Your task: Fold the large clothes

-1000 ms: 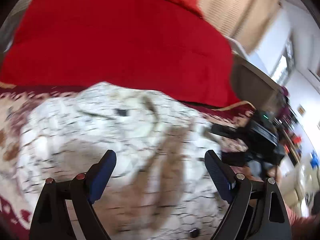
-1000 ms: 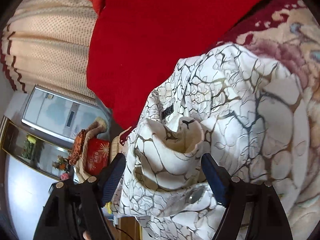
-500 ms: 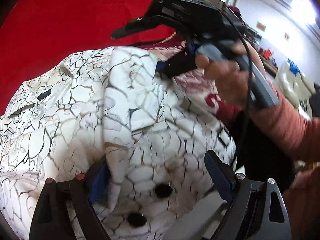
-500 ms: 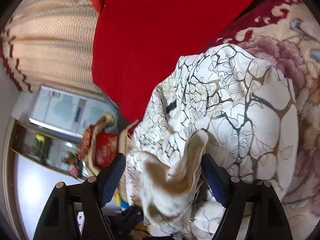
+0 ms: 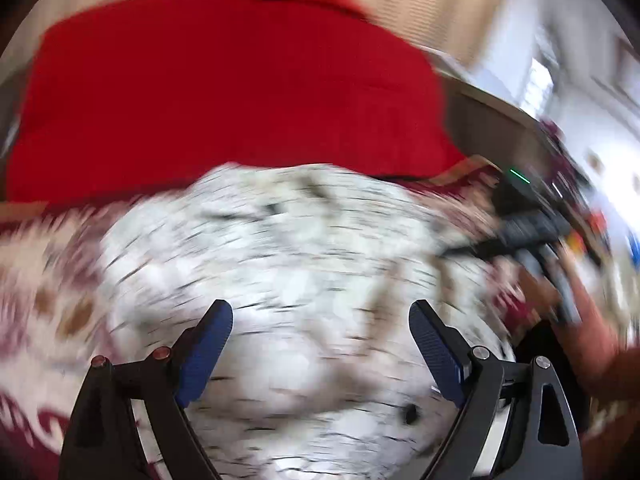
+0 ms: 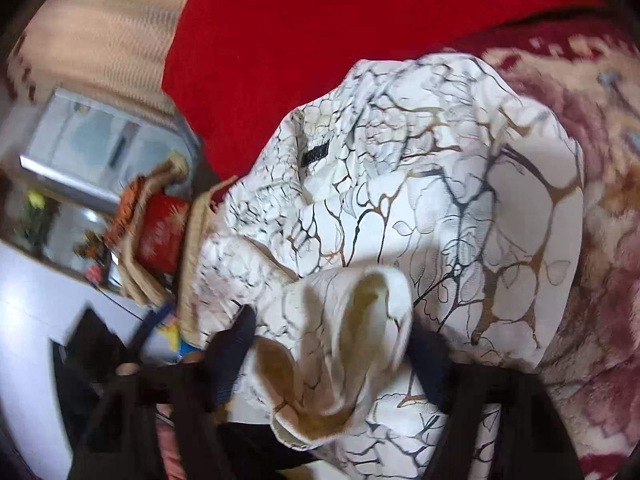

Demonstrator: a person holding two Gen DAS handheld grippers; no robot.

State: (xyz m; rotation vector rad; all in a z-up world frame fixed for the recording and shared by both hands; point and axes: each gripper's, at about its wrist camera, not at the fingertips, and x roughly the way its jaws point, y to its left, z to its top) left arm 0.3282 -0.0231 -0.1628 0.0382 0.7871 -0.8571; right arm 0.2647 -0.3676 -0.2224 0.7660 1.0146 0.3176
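A white garment (image 5: 300, 248) with a black and gold crackle print lies bunched on a floral bedspread (image 6: 600, 240). My left gripper (image 5: 318, 320) hovers just over it, jaws wide open with nothing pinched; this view is blurred by motion. In the right wrist view the garment (image 6: 440, 184) shows its black neck label, and a rolled-up fold with a beige lining sits between the jaws of my right gripper (image 6: 328, 344). Those jaws are closing and the cloth touches both pads. The right gripper (image 5: 532, 228) also shows at the garment's right edge, held by an orange-sleeved arm (image 5: 608, 352).
A red blanket (image 5: 220, 100) covers the bed beyond the garment. Beige curtains (image 6: 100, 40) hang behind. Off the bed's edge stand a glass-fronted cabinet (image 6: 92, 148) and a red box with woven items (image 6: 160, 232). The floral bedspread (image 5: 48, 280) surrounds the garment.
My right gripper's jaws have narrowed around the raised fold of the garment. The left gripper swung in close over the garment's buttons, then back out to a wider, blurred view.
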